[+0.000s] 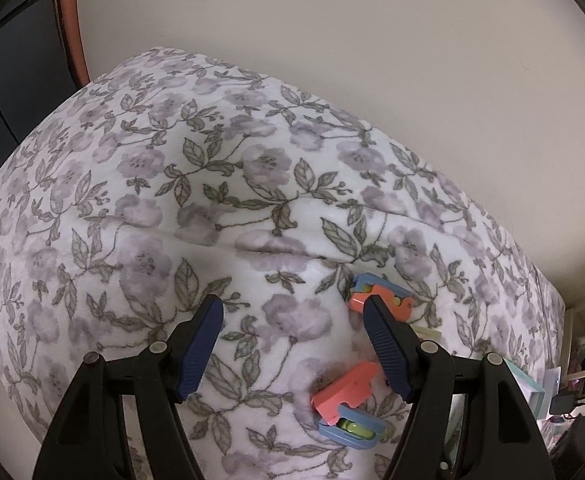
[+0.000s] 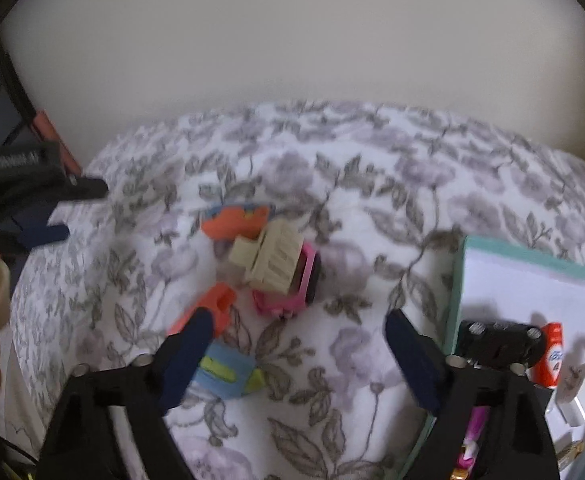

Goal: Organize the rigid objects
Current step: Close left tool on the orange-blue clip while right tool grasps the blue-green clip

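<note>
Both tools are wide and hold nothing: the left tool [image 1: 292, 316] and the right tool [image 2: 298, 322]. They hang over the flowery bed cover [image 1: 212, 184]. Small orange-and-blue plastic toys [image 2: 236, 218] lie there.

Left hand-held gripper [image 1: 292, 320] hovers open over floral blanket [image 1: 152, 184]; two orange-blue toys [image 1: 348, 404] lie beside it.

1. Floral-print fabric bed cover [image 2: 372, 168]: carries all items.
2. Cream-and-pink plastic toy truck [image 2: 280, 268]: mid-cover.
3. Two orange-and-blue plastic clips: one [image 2: 234, 218] behind the truck, one [image 2: 216, 344] before it.
4. Teal-rimmed cardboard box [image 2: 458, 280]: right edge, holding an orange-and-white cylindrical battery [image 2: 550, 354].
</note>
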Demonstrator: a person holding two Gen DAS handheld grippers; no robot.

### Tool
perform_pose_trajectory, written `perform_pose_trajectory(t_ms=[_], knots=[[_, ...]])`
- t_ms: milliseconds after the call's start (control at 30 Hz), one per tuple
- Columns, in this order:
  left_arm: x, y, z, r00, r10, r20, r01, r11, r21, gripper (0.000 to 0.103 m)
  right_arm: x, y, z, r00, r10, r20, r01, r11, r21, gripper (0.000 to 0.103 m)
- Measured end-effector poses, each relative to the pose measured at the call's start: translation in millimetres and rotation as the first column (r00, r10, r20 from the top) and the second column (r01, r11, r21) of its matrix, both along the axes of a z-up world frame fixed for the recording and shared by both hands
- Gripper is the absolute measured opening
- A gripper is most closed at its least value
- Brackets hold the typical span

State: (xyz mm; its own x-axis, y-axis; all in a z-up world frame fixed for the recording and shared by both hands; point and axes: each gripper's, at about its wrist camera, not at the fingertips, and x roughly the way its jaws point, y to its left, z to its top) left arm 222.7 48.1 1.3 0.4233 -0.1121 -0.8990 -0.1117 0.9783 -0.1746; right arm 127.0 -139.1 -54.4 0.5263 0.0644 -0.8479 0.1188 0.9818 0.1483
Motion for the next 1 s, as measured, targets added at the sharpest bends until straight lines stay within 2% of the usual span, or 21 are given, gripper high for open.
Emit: perform_pose_trajectory(t_ms=[100,367,733,900,1000], knots=[[2,2,-4,1.0,-0.003,-0.012,0.003,1.0,0.014,0.073,3,3,-9,0.999,-0.016,-0.051,0.017,1.0,0.023,0.086],[8,5,-28,0.996,-0.026,-0.081,0.029,0.999,0.042,0.073,10,28,-19,0.993,0.059,-0.102,-0.053,0.997,0.062,0.086],[13,23,-38,0.995,-0.018,-0.101,0.025,0.998,0.064,0.073,13,74,-43,0.975,0.156,-0.16,-0.155,0.988,0.023,0.086],[15,20,-43,0.994,-0.039,-0.106,0.046,0.997,0.062,0.073,13,75,-45,0.979,0.136,-0.155,-0.141,0.99,-0.02,0.075],[17,10,-45,0.993,-0.073,-0.089,0.079,0.995,0.064,0.073,12,68,-45,0.98,0.129,-0.152,-0.133,0.991,-0.016,0.075]])
